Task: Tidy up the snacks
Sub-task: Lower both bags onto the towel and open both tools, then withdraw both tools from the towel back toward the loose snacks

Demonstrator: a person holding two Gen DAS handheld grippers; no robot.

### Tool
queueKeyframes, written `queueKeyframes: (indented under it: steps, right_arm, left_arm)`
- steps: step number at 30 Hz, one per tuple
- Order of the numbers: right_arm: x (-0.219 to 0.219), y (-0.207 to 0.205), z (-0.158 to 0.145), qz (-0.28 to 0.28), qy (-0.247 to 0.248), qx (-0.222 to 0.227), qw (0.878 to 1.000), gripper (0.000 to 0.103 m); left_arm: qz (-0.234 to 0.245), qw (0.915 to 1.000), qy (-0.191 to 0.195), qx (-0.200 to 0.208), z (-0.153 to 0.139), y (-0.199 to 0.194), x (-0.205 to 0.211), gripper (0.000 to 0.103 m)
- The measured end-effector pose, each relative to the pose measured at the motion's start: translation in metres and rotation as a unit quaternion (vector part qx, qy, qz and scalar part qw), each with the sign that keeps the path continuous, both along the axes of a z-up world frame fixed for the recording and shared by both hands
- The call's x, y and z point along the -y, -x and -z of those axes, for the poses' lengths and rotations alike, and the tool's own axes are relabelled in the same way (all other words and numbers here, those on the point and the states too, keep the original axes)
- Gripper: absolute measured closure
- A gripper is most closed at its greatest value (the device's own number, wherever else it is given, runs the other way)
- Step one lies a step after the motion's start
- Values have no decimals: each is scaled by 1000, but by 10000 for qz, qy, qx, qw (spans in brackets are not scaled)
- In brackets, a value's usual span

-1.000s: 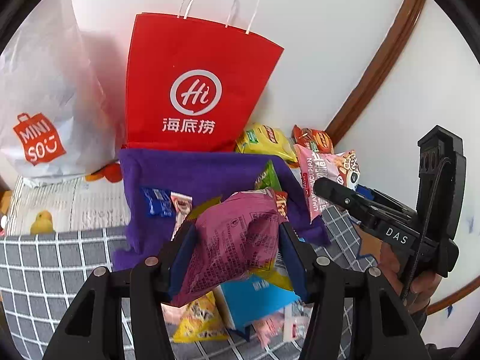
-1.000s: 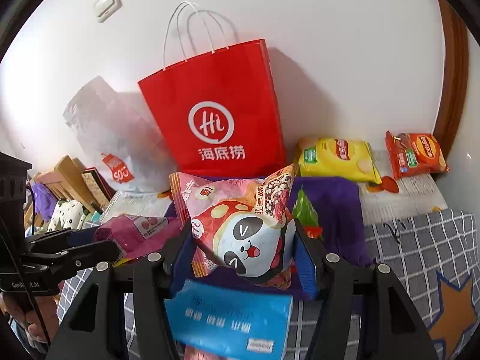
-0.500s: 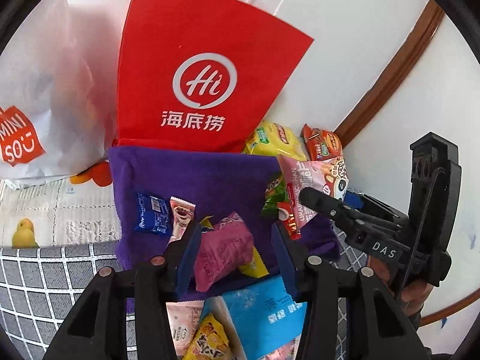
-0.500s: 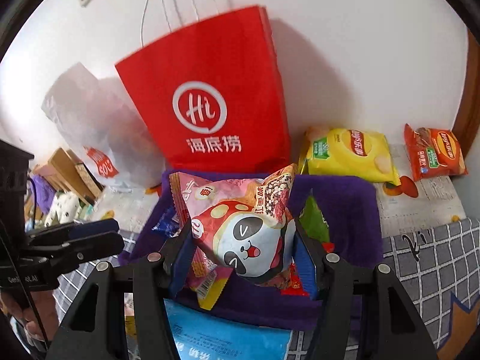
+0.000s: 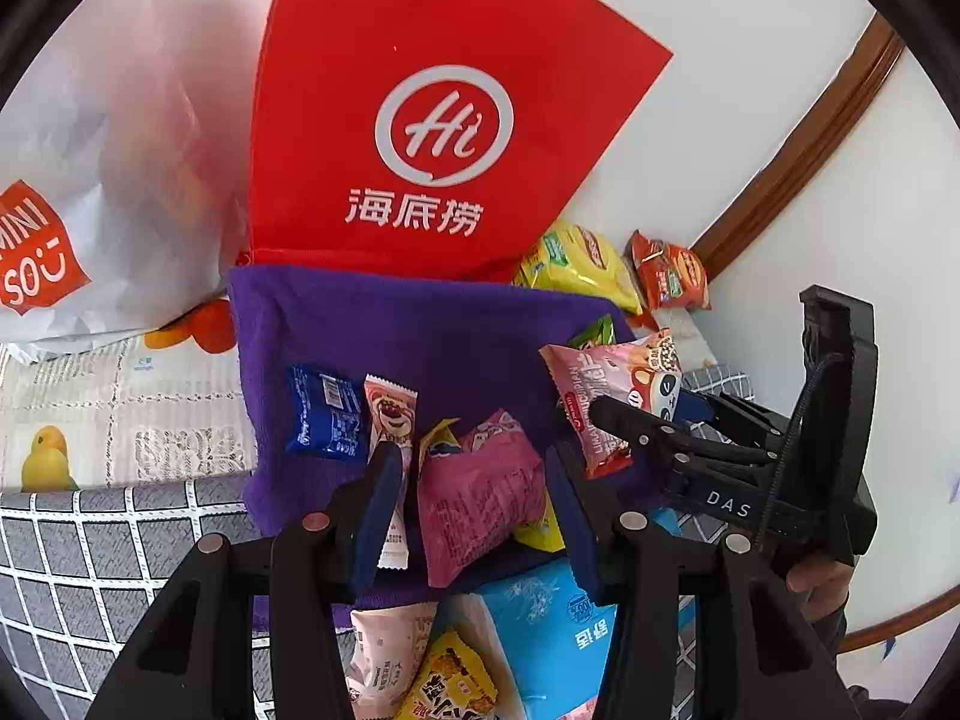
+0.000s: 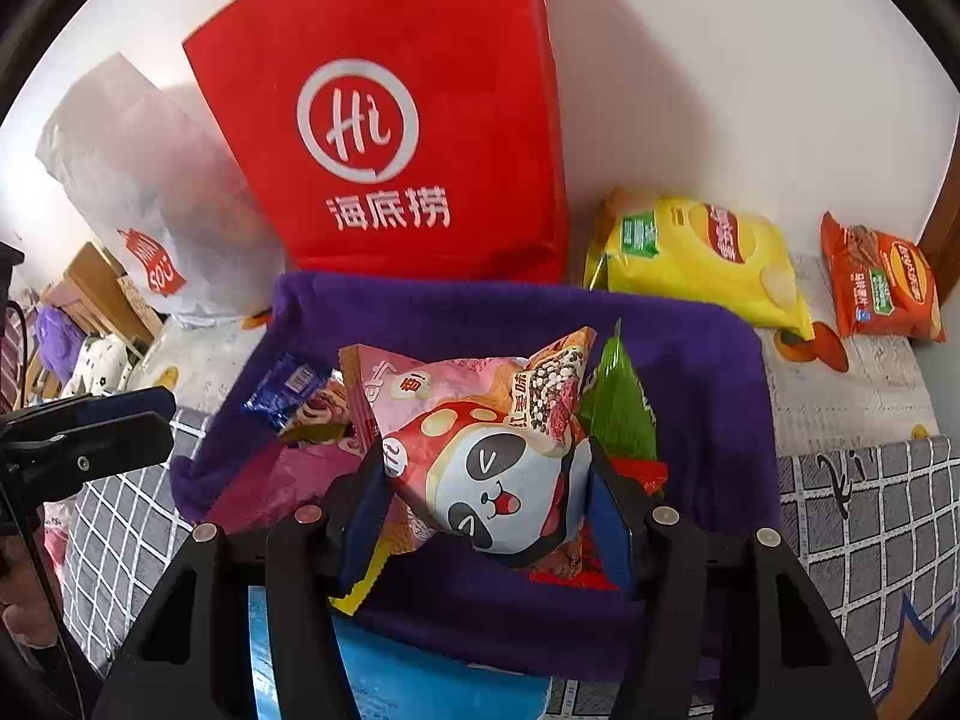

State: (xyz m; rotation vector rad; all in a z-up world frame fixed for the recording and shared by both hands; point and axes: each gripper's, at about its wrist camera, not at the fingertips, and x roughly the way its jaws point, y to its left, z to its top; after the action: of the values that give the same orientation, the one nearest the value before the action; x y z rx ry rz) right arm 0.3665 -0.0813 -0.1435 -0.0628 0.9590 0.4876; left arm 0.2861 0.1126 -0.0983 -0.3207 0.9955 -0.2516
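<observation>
Blue-padded left gripper: I have spread its jaws wide, so the magenta packet, gripped a second ago, now lies released on the purple cloth. Right gripper clamps the panda packet above that cloth. Only its view shows the packet's face; contact below seems absent.

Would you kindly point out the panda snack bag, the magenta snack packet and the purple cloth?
panda snack bag (image 6: 498, 474), right wrist view, on the panda face.
magenta snack packet (image 5: 480, 498), left wrist view, on its printed front.
purple cloth (image 5: 420, 336), left wrist view, on a bare patch.
</observation>
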Motion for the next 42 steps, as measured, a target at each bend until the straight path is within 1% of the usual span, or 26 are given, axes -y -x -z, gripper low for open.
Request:
queueKeyframes:
  steps: [5,12,13,14,15,20,23,25,29,32,34,37,42]
  right_arm:
    - [-3,1,7,-56,120,-51,9999,43]
    - [-3,-2,11,9,109,-172,9998,41]
    - [-3,-2,10,17,66,-187,9998,39]
    - [-3,-1,10,24,51,-190,9998,34]
    - [-3,-1,9,43,51,-182,9998,32]
    - [2,4,-4,199,-9,44,9998,29]
    - [10,7,-14,326,-153,93,9993,28]
    - [15,10,-19,392,-151,89,9991,28]
    - [27,20,-28,520,-131,142,9985,28]
    - [36,30,-34,607,-32,168,9980,28]
    - [42,39,-38,711,9,251,9972,27]
    - [52,52,-42,902,200,252,9954,23]
    - [68,71,-47,1141,275,345,9925,22]
  left_arm:
    - [71,9999,-75,-62,3,-1,4,53]
    - [95,9999,-119,-78,3,0,6,48]
    - [100,9998,-124,-90,3,0,6,47]
    - [103,9998,-133,-105,3,0,6,46]
    - [104,9998,-144,-119,3,0,6,46]
    - [84,9997,-178,-176,1,1,5,44]
    - [60,9996,-221,-187,-2,2,4,43]
    - [50,9995,-261,-191,-4,4,5,41]
    - [34,9985,-493,-235,-9,6,10,39]
    - [41,9980,-591,-208,-14,7,14,39]
    - [61,9979,-621,-156,-18,10,16,36]
    - [88,9978,-649,-113,-24,13,19,35]
    - [115,9978,-651,10,-36,22,22,35]
